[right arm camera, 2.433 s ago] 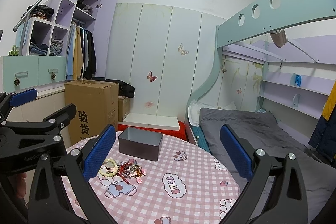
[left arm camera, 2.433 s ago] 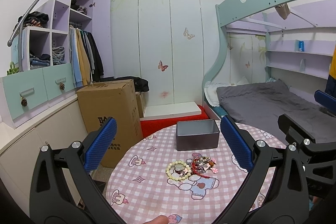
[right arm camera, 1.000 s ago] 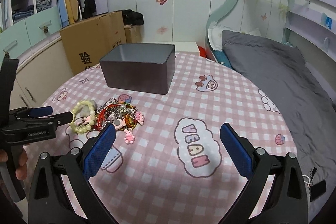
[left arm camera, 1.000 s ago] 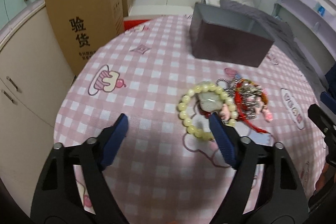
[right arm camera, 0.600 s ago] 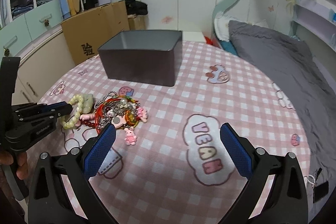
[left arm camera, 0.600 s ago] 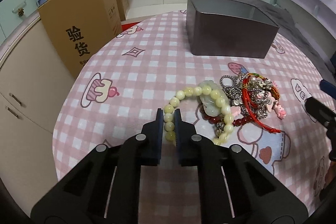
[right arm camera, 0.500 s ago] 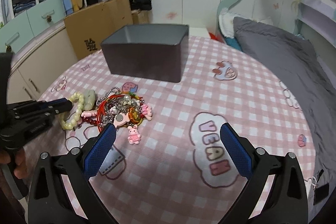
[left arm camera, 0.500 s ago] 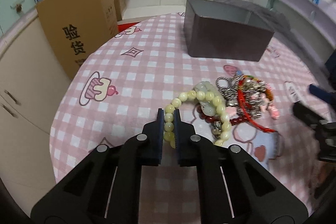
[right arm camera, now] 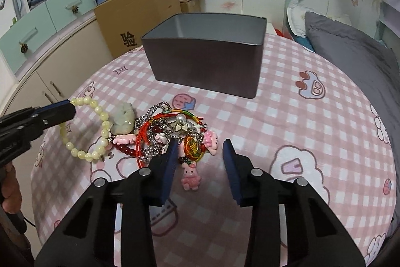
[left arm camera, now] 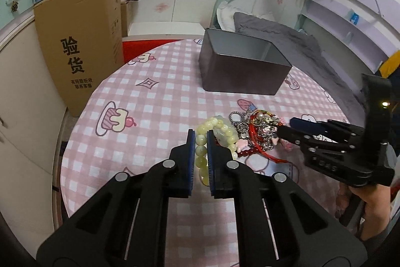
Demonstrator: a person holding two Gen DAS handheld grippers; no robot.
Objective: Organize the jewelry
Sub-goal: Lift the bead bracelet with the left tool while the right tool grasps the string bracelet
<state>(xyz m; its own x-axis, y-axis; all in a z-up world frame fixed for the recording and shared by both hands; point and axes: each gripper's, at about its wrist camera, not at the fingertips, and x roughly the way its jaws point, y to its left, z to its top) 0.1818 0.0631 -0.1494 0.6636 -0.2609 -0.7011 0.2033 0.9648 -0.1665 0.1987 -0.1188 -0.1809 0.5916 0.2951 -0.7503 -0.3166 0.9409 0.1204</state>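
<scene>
Pinching the pale bead bracelet point(left arm camera: 201, 150) at the table's point(left arm camera: 155, 101) left, the left gripper point(left arm camera: 200, 142) has its pads closed on it; the right gripper point(right arm camera: 200, 152) stands half open over the jewelry heap point(right arm camera: 172, 134), grasping nothing, near the grey tin point(right arm camera: 205, 66) beyond.

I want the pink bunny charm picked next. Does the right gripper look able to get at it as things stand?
Probably yes. The right gripper is open just above the pink bunny charm, with nothing over it. But the charm seems linked to the tangled pile, which may drag along.
</scene>
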